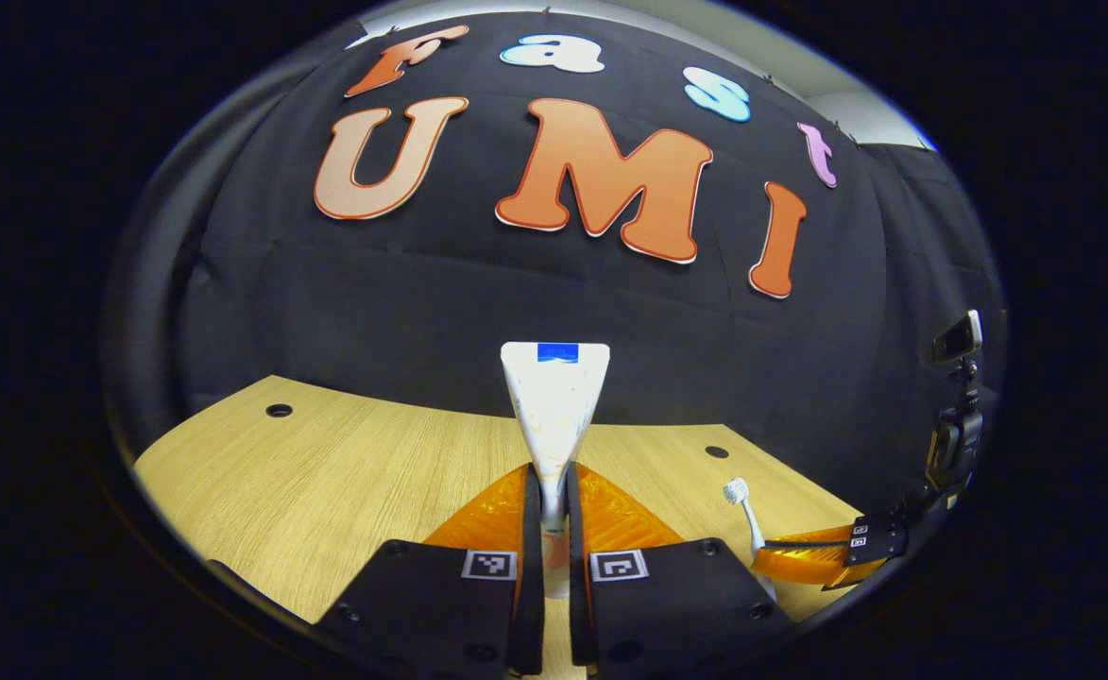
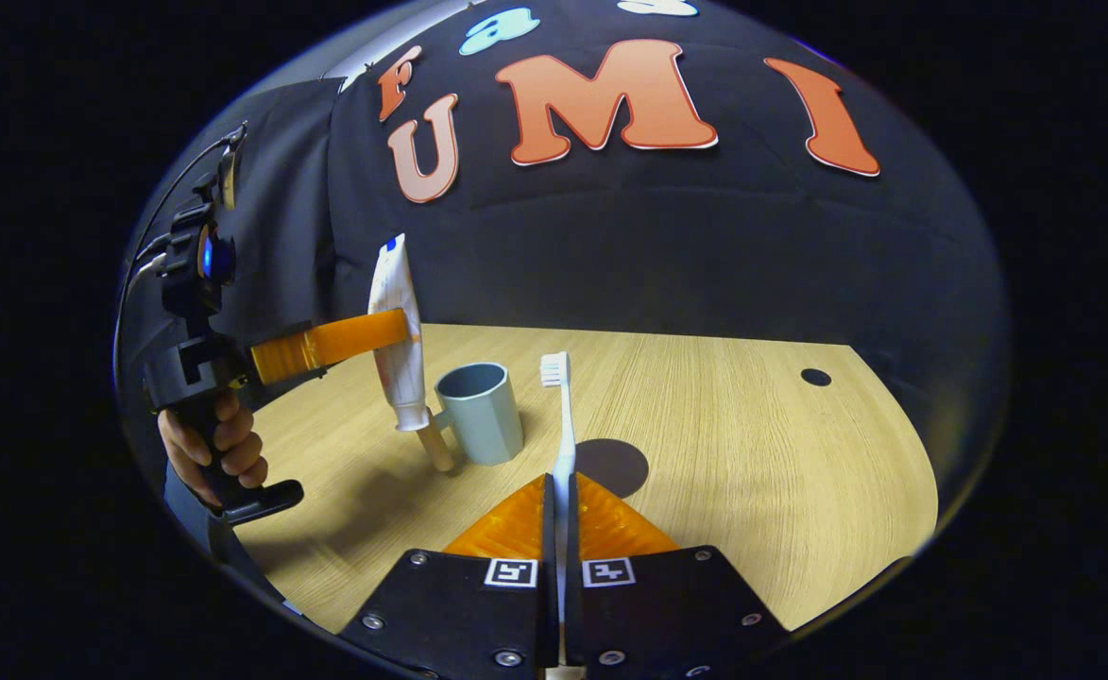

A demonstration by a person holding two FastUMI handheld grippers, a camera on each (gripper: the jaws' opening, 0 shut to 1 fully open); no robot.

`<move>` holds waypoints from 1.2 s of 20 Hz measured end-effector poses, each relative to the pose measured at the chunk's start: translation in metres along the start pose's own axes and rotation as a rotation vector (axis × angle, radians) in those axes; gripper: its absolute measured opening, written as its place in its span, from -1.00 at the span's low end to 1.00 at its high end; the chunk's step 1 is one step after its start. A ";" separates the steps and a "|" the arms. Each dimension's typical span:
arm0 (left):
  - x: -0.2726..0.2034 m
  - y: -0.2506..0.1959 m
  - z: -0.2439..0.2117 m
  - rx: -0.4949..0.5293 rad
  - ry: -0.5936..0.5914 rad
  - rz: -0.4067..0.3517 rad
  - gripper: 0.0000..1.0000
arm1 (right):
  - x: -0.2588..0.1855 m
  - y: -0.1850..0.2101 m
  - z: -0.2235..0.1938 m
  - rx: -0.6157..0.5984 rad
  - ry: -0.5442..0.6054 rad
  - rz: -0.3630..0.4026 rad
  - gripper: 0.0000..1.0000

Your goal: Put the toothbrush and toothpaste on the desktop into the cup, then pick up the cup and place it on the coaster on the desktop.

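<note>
1. Wooden desktop (image 2: 705,425) against the black booth wall carries the grey cup (image 2: 480,413) and dark round coaster (image 2: 613,465), both ahead of the right jaws.
2. Left gripper (image 1: 554,510) is clenched on the toothpaste tube (image 1: 554,406), held upright.
3. Right gripper (image 2: 561,515) pinches the toothbrush (image 2: 561,416), bristles up.
4. Risk: the tube's cap may clip the cup's rim and tip it.

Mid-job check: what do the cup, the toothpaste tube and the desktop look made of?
Cup: likely matte plastic, judging by its even grey-blue colour, faceted walls and lack of glare.
Toothpaste: a soft plastic or laminate tube, white and slightly glossy, with a flat crimped end.
Desktop: light wood-grain board, probably laminate, with straight even grain and a low sheen.
</note>
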State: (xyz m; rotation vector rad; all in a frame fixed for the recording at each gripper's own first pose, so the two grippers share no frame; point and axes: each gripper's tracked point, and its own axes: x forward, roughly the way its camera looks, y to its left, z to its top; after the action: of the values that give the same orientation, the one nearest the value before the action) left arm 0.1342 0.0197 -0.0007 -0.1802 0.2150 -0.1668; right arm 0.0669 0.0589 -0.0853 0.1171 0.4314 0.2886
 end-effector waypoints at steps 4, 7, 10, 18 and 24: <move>0.012 0.002 0.021 -0.009 -0.068 0.001 -0.71 | 0.000 -0.006 0.010 0.013 -0.035 0.000 -0.94; 0.024 0.002 0.031 -0.006 -0.099 0.004 -0.71 | -0.002 -0.010 0.016 0.019 -0.055 0.000 -0.94; 0.034 0.001 0.031 0.005 -0.102 0.005 -0.71 | 0.000 -0.013 0.021 0.035 -0.073 0.003 -0.94; 0.059 0.009 0.005 -0.023 -0.046 0.031 -0.71 | 0.003 -0.005 0.034 0.057 -0.130 0.029 -0.94; 0.070 0.023 -0.020 -0.060 0.009 0.053 -0.70 | 0.005 -0.006 0.042 0.089 -0.173 0.014 -0.94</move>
State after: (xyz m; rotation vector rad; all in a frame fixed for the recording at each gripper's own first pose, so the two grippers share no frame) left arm 0.2003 0.0259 -0.0386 -0.2336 0.2334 -0.1080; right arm 0.0909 0.0526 -0.0499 0.2306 0.2717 0.2711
